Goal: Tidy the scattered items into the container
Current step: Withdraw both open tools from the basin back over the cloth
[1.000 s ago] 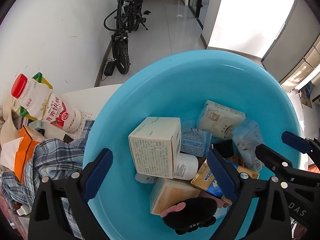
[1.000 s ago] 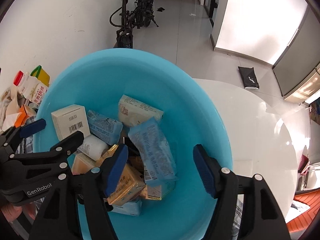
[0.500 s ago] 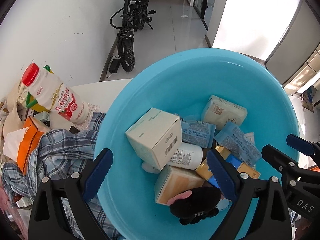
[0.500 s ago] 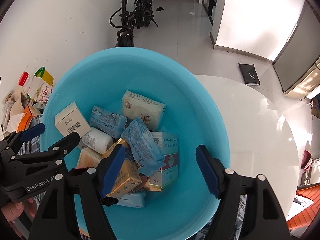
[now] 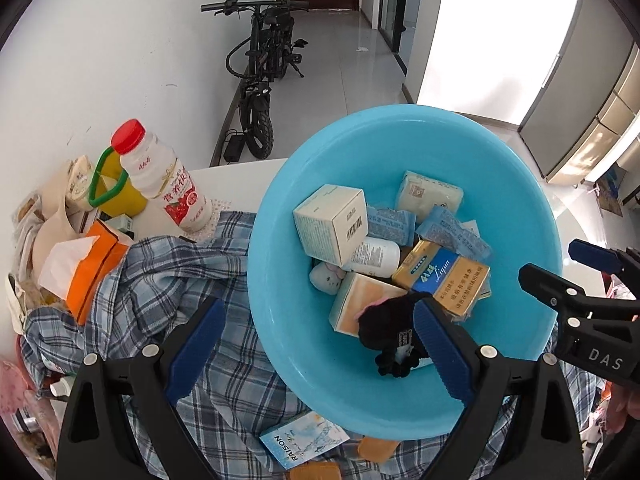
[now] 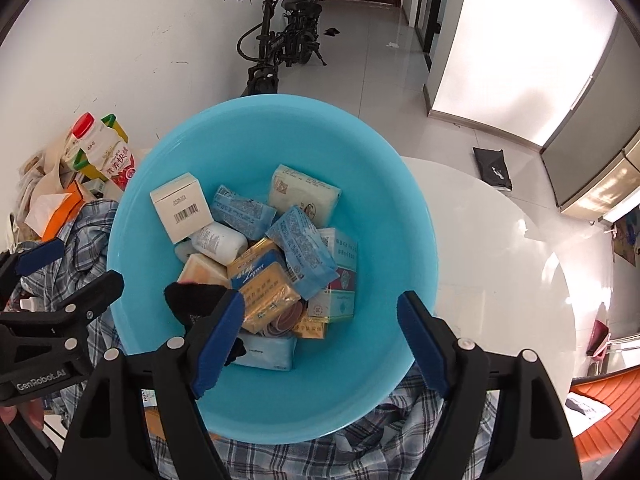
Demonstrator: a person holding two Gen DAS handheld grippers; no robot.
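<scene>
Both tools have drawn back above the blue basin [image 6: 276, 128]. The right tool [image 6: 320, 340], jaws just widened, is spread and empty; its blue packet [image 6: 304, 252] now lies in the basin. The left tool [image 5: 316, 352] is spread, empty. The RAISON pack [image 5: 304, 444] remains on the checked cloth [image 5: 192, 280] at the tabletop's near edge.

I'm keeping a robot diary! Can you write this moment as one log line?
left claw: open, empty | right claw: just opening, empty | basin: full of boxes, packets | shirt, bottle: outside

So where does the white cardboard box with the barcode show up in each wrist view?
Left wrist: white cardboard box, centre, inside the blue plastic basin, upper left of the pile.
Right wrist: box left of centre, same corner.
Shared landmark: red-capped milk bottle, outside the basin's left.
</scene>
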